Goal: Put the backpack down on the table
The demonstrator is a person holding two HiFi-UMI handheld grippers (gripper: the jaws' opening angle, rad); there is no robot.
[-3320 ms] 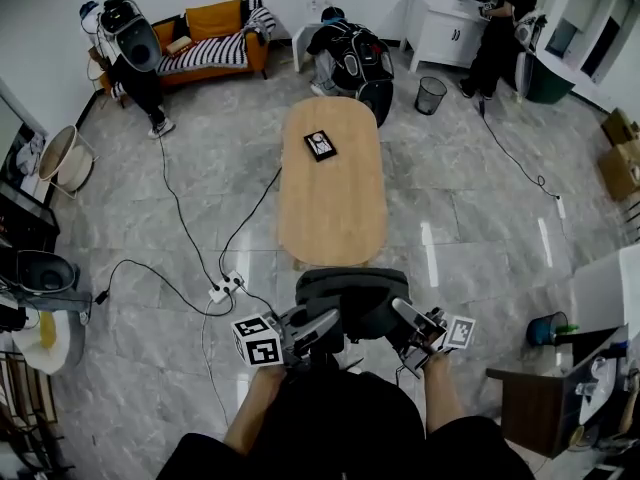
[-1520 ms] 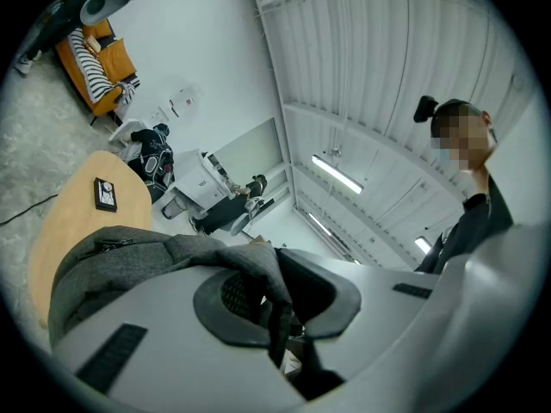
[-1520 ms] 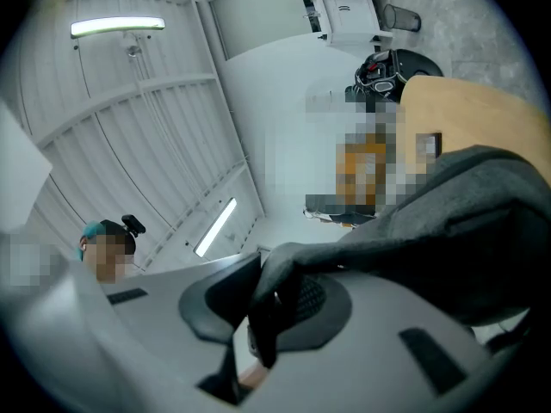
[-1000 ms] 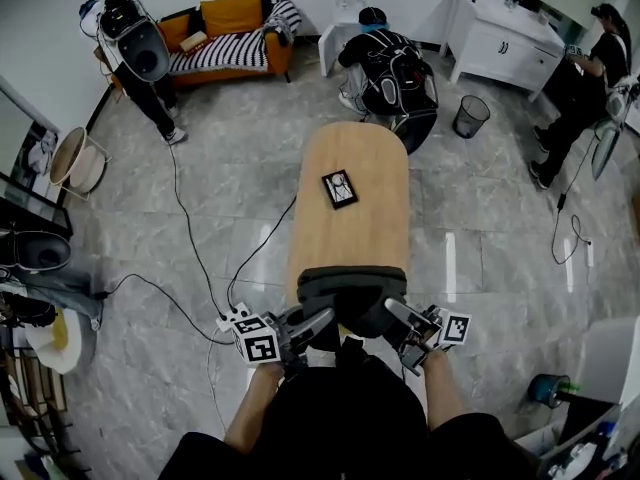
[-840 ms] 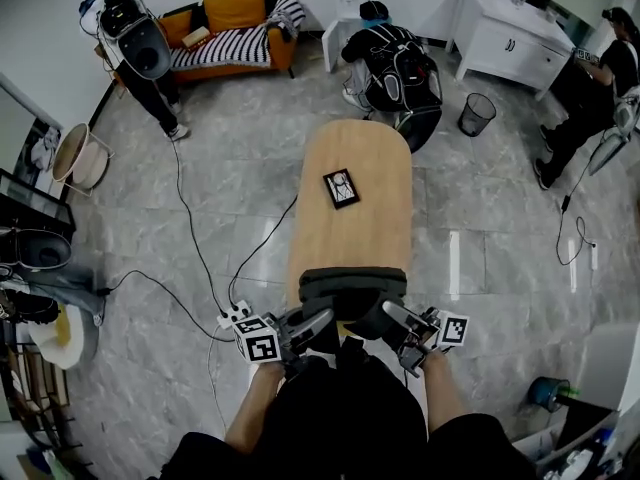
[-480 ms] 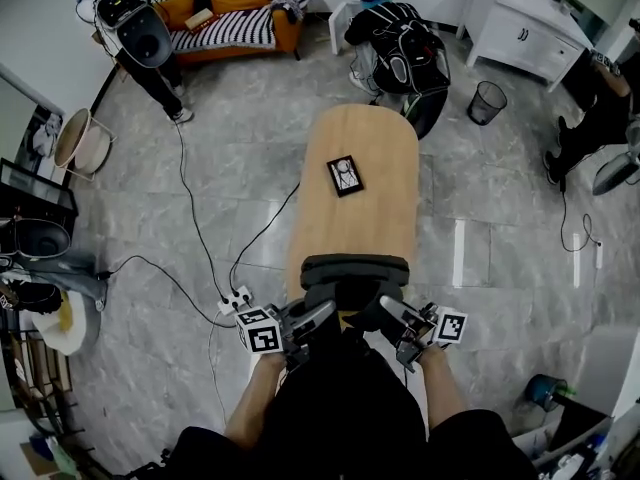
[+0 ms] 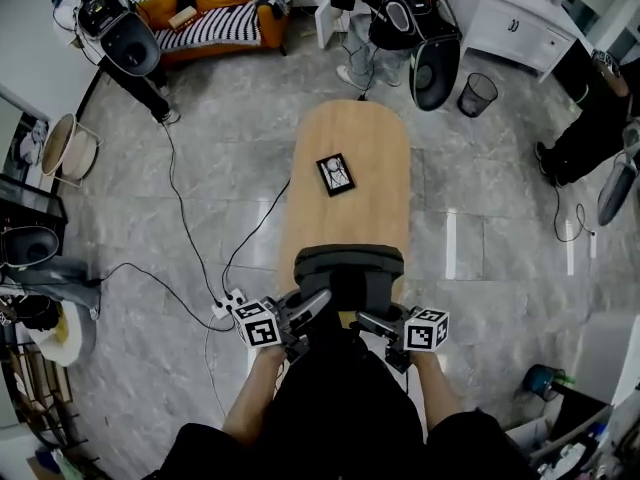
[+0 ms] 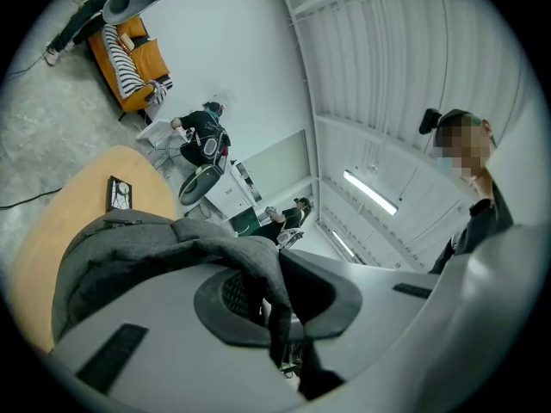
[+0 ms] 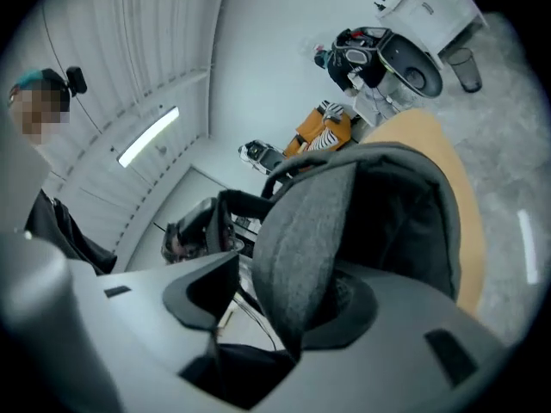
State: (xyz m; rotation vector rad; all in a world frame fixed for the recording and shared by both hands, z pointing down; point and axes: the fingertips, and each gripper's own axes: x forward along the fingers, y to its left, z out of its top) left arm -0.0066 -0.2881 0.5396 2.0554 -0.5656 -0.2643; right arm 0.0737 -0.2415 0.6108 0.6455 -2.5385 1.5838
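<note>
Backpack [image 7: 348,268] — grey, round-topped — at table [image 7: 350,138] end

The left gripper [image 7: 318,300] points level, clamped on a strap [image 8: 261,269]. The right gripper [image 7: 364,319] has just been opening; its jaws stand wide, a second strap [image 9: 297,248] between them against one pad.

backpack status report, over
Left hand-held gripper shut on backpack by a strap. Right hand-held gripper jaws just opened, strap between them, unpinched. Backpack at table's near end. Small black card farther along, clear of it.
</note>
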